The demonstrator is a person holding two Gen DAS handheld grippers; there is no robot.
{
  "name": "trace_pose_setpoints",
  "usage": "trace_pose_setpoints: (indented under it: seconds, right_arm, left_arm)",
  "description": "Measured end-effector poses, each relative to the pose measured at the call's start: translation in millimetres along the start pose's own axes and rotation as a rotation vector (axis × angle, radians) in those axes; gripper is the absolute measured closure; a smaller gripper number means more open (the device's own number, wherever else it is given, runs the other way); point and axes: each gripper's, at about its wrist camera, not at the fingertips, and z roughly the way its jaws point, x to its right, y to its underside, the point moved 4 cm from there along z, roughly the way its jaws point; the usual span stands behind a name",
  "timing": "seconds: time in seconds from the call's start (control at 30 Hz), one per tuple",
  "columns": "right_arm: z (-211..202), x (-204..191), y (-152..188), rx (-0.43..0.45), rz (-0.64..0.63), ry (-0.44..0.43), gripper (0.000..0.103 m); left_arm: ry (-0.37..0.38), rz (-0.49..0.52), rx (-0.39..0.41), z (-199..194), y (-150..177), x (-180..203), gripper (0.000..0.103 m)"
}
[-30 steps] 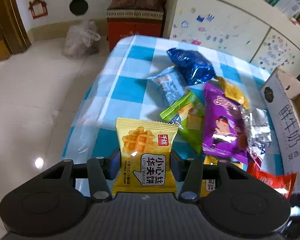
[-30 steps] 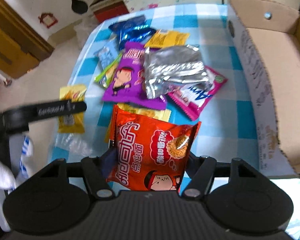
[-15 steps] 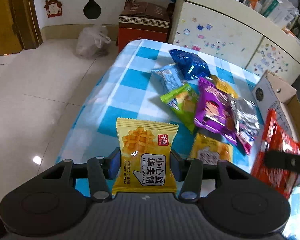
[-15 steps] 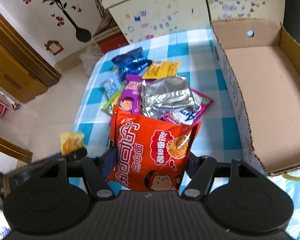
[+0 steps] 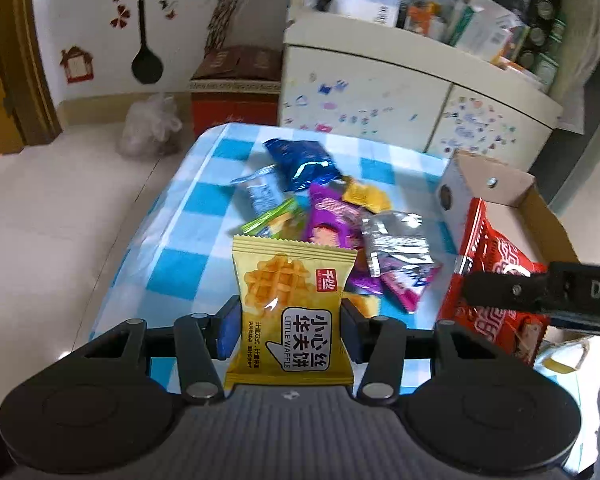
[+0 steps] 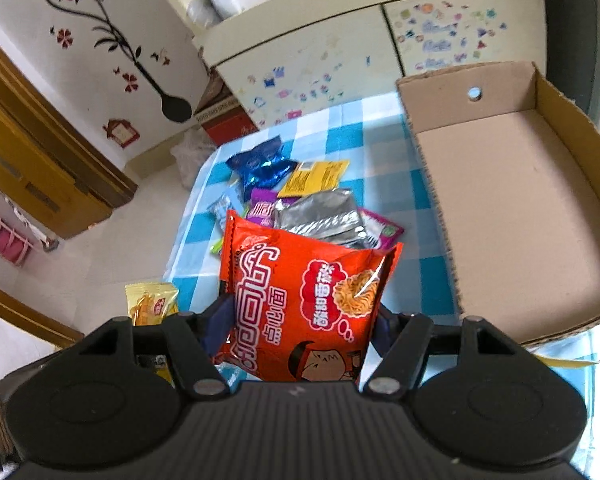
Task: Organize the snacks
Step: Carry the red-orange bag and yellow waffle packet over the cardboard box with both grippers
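On the left, the left gripper (image 5: 288, 332) is clamped on a yellow waffle packet (image 5: 292, 312), its pads pressing the packet's two side edges so that it stands upright above the near edge of the blue-and-white checked tablecloth (image 5: 192, 204). In the right wrist view the same packet shows as a small yellow corner at the lower left, off the table's left side.

Farther along lies the loose pile of snacks in the middle of the cloth: a dark blue foil bag (image 5: 300, 164) at the far end, a pale blue wrapper (image 5: 260, 194) and a green packet (image 5: 274, 220) on the pile's left, a purple packet (image 5: 332, 220) in the centre, a small yellow sachet (image 5: 366, 196) beyond it, then a crumpled silver bag (image 5: 398, 240) lying partly over a pink packet (image 5: 410, 288).

To the right of the pile, the right gripper (image 6: 300, 320) grasps a red noodle snack bag (image 6: 304, 300) by its sides, holding it raised above the near part of the table; the bag covers part of the pile in that view.

At the far right sits an open cardboard box (image 6: 512, 216) on the cloth, its floor bare, a small round hole in its far wall. Behind the table stands a cream cabinet (image 5: 364, 92) dotted with stickers.
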Motion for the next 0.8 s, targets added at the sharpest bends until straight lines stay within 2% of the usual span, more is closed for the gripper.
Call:
trace_pose_setpoints:
  seconds: [0.4, 0.8]
  right_arm:
    - [-44, 36, -20, 0.132, 0.037, -0.007, 0.034]
    - [-82, 99, -48, 0.281, 0.178, 0.026, 0.034]
  left_arm:
    - [0.053, 0.05, 0.03, -15, -8, 43, 0.047]
    - [0.14, 0.086, 0.052, -14, -27, 97, 0.047]
